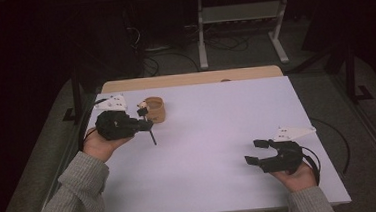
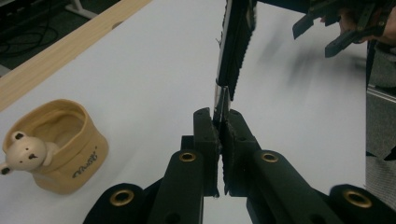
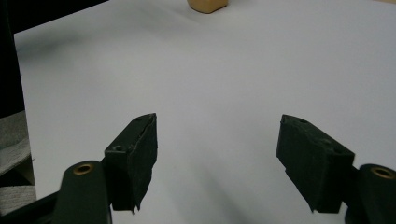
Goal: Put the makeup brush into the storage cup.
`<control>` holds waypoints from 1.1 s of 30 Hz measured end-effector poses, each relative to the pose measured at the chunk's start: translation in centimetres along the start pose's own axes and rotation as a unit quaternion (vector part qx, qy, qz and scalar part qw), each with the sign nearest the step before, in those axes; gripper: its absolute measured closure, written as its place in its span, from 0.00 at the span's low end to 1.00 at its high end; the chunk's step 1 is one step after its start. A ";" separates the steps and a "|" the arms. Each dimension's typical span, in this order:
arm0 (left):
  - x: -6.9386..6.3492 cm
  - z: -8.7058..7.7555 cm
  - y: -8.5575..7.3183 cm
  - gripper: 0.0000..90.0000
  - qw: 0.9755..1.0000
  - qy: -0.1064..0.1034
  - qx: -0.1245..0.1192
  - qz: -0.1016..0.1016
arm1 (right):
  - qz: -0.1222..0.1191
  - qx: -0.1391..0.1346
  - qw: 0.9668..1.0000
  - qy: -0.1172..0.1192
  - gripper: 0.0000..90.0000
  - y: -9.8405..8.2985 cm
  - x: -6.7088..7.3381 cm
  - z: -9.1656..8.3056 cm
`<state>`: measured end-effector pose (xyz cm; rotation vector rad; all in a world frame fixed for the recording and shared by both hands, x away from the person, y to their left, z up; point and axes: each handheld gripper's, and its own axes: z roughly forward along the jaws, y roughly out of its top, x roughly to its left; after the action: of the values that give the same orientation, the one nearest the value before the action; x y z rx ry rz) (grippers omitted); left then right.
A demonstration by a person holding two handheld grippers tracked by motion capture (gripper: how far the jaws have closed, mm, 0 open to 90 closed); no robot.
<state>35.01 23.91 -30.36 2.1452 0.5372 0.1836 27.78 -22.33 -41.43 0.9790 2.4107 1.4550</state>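
Pinching a thin black comb-like strip (image 2: 236,44) in our left gripper (image 2: 220,128).
We are resting our right gripper (image 1: 257,151) palm-up on the white table (image 1: 212,129), jaws spread, well apart from the tan bear-figure cup (image 2: 58,147).

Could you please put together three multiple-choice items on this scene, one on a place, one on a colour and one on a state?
1. Where does the cup with the bear figure stand?
A. beside the left gripper
B. beside the right gripper
C. at the table's near edge

2. What colour is the cup?
A. blue
B. tan
C. green

3. How do the right gripper's jaws stand?
A. shut on a thin black tool
B. shut on nothing
C. wide open

Key: 1 A, the high view shows it at the far left by that gripper; 2 B, tan in the left gripper view; 3 C, the right gripper view shows a wide gap over the bare table.
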 end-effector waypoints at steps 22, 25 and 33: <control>2.3 -0.3 2.6 0.95 1.000 0.016 0.017 -0.002 | 0.001 -0.008 1.000 -0.012 0.26 0.0 -0.1 -0.5; 2.7 -0.4 3.0 0.95 1.000 0.021 0.018 -0.003 | 0.000 -0.006 1.000 -0.013 0.26 0.0 -0.1 -0.4; 3.7 -0.7 4.2 0.95 0.999 0.034 0.015 -0.005 | 0.002 -0.004 1.000 -0.014 0.25 0.0 0.0 -0.2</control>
<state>39.43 23.94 -26.80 2.1714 0.5929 0.2444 27.66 -22.49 -41.36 0.9963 2.3827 1.4417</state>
